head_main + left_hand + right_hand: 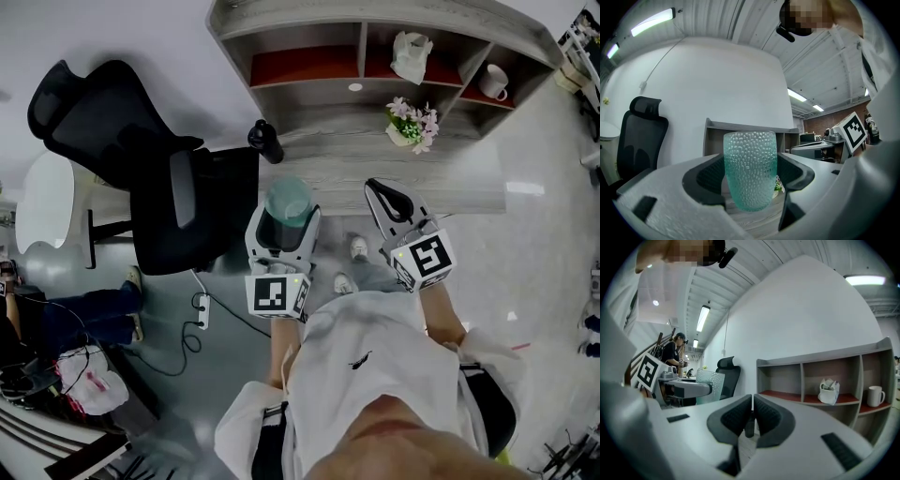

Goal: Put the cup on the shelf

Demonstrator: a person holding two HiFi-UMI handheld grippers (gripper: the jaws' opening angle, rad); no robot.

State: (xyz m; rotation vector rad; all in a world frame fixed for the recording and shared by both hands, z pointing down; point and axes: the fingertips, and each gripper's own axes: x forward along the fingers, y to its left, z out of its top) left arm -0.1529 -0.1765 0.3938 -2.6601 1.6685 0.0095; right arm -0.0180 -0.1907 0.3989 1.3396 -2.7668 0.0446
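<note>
Left gripper (751, 178) has its fingers clamped on the teal dimpled cup (750, 154), upright between them. The shelf (715, 138) sits straight ahead past the fingertips, so I reckon it's just a forward reach. Right gripper (752, 416) has its fingers pressed together on nothing.

Shelf (362, 42) stands along desk's (375, 183) far edge: bag (411, 54) in middle compartment, mug (494, 82) in right one. Flowers (412, 124) on desk before shelf, bottle (265, 141) at desk's left edge, chair (141, 169) left of desk. Cup (288, 197) between left gripper's (288, 212) jaws at front edge.
</note>
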